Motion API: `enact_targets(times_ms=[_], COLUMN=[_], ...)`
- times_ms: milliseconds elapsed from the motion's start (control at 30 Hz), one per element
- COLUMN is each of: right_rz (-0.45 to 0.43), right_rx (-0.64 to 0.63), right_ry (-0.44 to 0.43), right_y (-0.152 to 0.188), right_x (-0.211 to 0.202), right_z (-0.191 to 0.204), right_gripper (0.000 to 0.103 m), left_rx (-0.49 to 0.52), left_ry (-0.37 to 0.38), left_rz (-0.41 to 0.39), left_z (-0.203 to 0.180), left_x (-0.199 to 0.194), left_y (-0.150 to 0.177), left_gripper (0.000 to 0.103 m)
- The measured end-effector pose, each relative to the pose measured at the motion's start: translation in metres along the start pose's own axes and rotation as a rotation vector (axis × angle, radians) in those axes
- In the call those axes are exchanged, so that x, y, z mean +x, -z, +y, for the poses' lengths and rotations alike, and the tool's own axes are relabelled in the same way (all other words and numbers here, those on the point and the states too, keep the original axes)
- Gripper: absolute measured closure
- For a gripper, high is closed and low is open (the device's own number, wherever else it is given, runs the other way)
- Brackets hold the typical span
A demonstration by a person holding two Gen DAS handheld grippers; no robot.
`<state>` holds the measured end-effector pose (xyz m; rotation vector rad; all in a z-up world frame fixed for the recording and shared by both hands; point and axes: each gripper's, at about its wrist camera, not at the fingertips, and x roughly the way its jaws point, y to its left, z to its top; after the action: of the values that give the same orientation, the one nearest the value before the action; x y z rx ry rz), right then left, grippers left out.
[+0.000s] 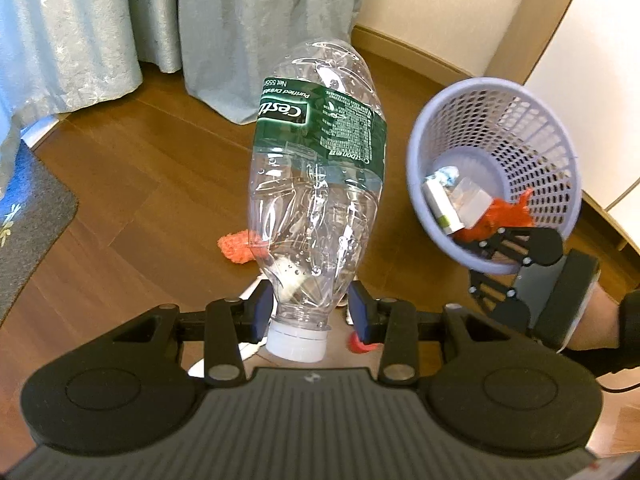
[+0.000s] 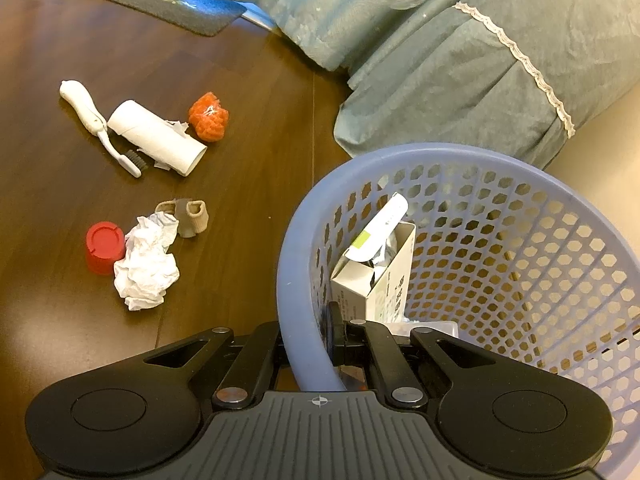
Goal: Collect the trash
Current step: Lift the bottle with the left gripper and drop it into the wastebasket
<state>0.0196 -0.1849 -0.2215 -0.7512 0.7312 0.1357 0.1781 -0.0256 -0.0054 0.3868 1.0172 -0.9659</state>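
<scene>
2 grippers at work: left gripper [image 1: 310, 312] grasps a bottle [image 1: 320, 168] near its cap; right gripper [image 2: 308, 340], fingertips apparently hidden, pinches the basket [image 2: 304, 248] rim.

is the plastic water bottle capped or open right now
Capped. The plastic water bottle has a white cap on its neck, which sits between the left gripper's blue fingers.
</scene>
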Motion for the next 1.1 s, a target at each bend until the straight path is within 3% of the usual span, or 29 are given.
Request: enact_targets(times_ms=[333,567,967,1033,1100], right_rz=[-0.005,-0.008,-0.025,-0.028,-0.027], right_rx=[-0.014,-0.019,-0.007,-0.003,0.004], right_ry=[-0.003,-0.007,-0.004,-0.001,0.001], right_y=[0.001,0.001,-0.001,-0.001,-0.002], right_x=[0.0,-0.001,-0.004,-0.004,-0.004], right_z=[0.003,0.004,0.001,0.0,-0.001], right_gripper=[0.102,0.102,0.103,0.103,0.103], left_rx=[0.067,0.144,0.288,0.255,0.181], left_ry=[0.116,0.218,0.298,0.322,0.345], left_rz=[0.048,0.136,0.351,0.33,0.262], left_z=[-0.037,-0.072,-0.138,-0.148,-0.149], left_x=[0.002,0.017,0.082,0.099,0.111], left_y=[-0.011,-0.03,-0.094,-0.108,-0.123], left_gripper=[0.068,0.068,0.067,0.068,0.049])
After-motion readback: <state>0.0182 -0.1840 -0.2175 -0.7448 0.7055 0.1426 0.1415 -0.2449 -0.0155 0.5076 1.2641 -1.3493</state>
